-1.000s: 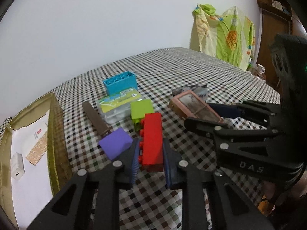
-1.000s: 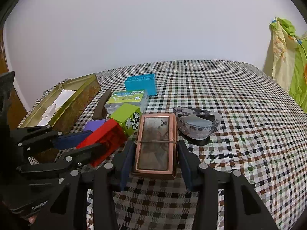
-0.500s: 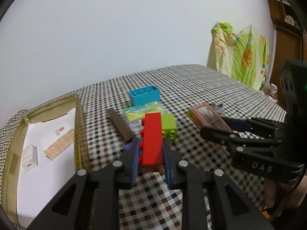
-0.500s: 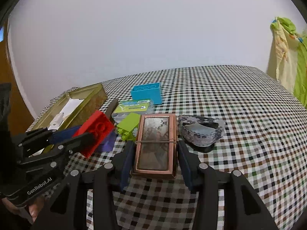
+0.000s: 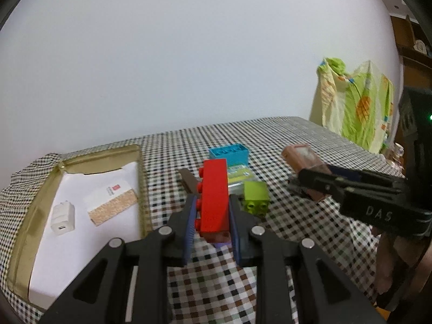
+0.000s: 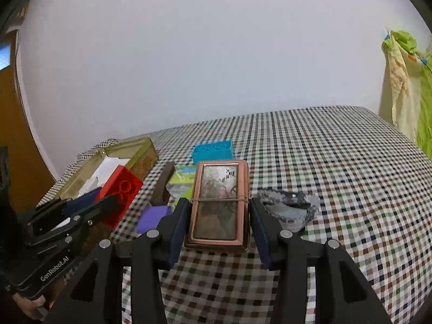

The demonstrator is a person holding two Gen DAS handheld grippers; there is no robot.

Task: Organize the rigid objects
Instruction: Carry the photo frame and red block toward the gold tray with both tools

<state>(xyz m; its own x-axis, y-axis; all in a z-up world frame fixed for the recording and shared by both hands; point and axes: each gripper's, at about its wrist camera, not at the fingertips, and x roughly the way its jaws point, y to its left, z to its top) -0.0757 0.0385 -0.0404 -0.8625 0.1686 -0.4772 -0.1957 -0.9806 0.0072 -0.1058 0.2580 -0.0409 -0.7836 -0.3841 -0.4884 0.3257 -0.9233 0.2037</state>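
Observation:
My left gripper [image 5: 212, 213] is shut on a long red brick [image 5: 214, 197] and holds it above the checked tablecloth, just right of the open gold tin [image 5: 140, 178]. The red brick also shows in the right wrist view [image 6: 120, 195]. My right gripper [image 6: 218, 216] is shut on a copper-framed flat box [image 6: 220, 202] with a rubber band round it, lifted off the table. It also shows in the left wrist view [image 5: 305, 159]. On the table lie a green brick [image 5: 255, 195], a blue brick [image 5: 229, 154], a purple block [image 6: 152, 217] and a brown bar [image 6: 163, 186].
The gold tin holds a white charger [image 5: 63, 218] and a card [image 5: 113, 203]. A clear case with a green label [image 6: 182, 178] lies behind the held box. A patterned grey pouch [image 6: 286, 210] lies to the right. Green and yellow cloth [image 5: 356, 108] hangs at the far right.
Both grippers have risen with their loads. My left gripper has swung left toward the gold tin with the red brick. The copper box has come up off the table.

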